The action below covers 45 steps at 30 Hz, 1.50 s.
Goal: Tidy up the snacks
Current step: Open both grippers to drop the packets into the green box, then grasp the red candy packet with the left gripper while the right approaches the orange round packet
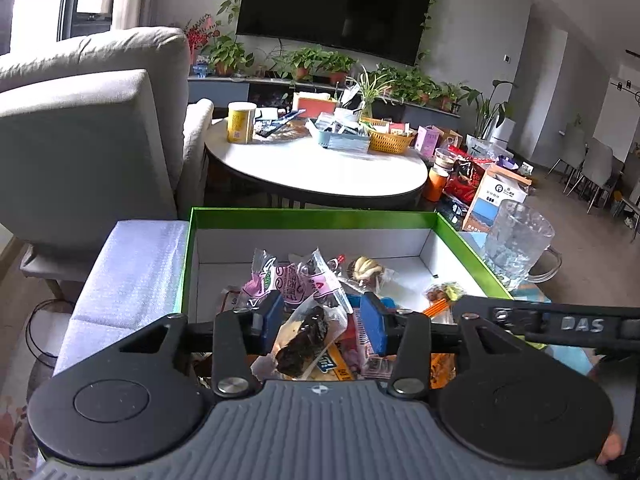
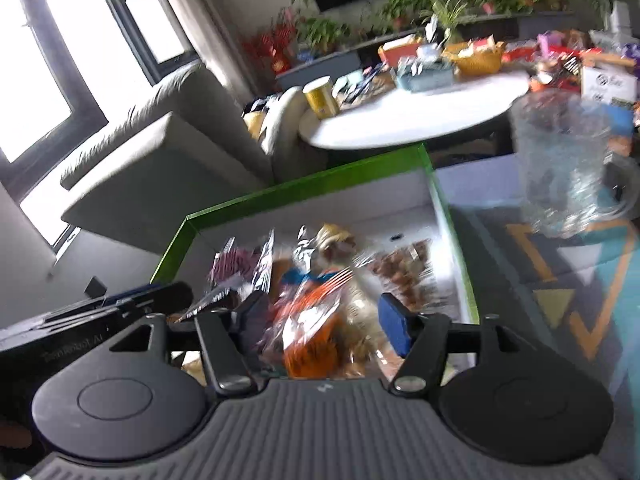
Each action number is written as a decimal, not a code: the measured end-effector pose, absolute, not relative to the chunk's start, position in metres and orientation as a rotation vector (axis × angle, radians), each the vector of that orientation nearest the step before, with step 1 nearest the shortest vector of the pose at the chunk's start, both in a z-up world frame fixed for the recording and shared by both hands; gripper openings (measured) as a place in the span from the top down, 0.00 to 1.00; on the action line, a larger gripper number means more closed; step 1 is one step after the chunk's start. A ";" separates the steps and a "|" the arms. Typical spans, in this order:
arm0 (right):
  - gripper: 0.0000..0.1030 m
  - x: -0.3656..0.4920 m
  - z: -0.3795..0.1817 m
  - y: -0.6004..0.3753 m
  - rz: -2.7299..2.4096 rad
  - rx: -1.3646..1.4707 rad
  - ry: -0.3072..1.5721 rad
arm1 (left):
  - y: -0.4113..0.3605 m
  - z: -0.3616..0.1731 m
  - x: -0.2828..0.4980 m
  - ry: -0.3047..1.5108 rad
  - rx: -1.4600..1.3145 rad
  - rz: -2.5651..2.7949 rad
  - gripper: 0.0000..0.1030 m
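We take the shallow white cardboard box with the bright green rim (image 1: 192,256) as our landmark; it sits on the desk (image 2: 560,280), whose top shows a teal, orange and grey geometric pattern. Well beyond the box stands a round white table (image 1: 320,172) crowded with baskets and packets, and just beside the box's right wall stands a clear faceted glass mug (image 1: 516,240).

Inside the box lies the heap of wrapped snacks (image 1: 304,284), piled toward its near wall. The left tool (image 1: 320,320) hangs over that near edge with its blue pads apart; a clear packet holding a dark brown sweet (image 1: 304,340) lies between them, and we see no pad pressing on it. The right tool (image 2: 324,320) is likewise parted above an orange-and-clear wrapper (image 2: 308,328), though blur hides any contact.

Risks, as we judge them: the two tools sit close together and could collide, and a sweep to the right could tip the mug.

Readable writing: "DAS" on the right tool's body. The pink wrapper's print is too small for us.
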State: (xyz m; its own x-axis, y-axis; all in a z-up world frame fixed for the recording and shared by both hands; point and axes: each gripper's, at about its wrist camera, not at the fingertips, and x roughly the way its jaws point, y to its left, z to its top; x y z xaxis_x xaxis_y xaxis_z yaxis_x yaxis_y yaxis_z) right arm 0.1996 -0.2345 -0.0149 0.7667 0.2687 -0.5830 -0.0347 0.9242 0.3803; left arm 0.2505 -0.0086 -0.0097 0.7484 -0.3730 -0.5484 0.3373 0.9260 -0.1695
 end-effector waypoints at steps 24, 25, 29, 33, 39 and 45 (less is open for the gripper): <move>0.51 0.086 -0.025 -0.263 0.111 0.240 0.710 | -0.039 0.011 0.152 0.621 -0.007 -0.452 0.48; 0.51 0.083 -0.025 -0.263 0.108 0.232 0.712 | -0.044 0.006 0.150 0.638 -0.007 -0.457 0.48; 0.51 0.074 -0.031 -0.264 0.090 0.185 0.712 | -0.063 -0.019 0.145 0.720 -0.004 -0.479 0.48; 0.51 0.073 -0.038 -0.270 0.085 0.186 0.723 | -0.075 -0.038 0.147 0.771 0.028 -0.475 0.48; 0.51 0.076 -0.047 -0.277 0.061 0.189 0.730 | -0.084 -0.052 0.160 0.805 0.015 -0.452 0.48; 0.51 0.079 -0.056 -0.273 0.017 0.125 0.702 | -0.090 -0.063 0.171 0.831 -0.016 -0.428 0.48</move>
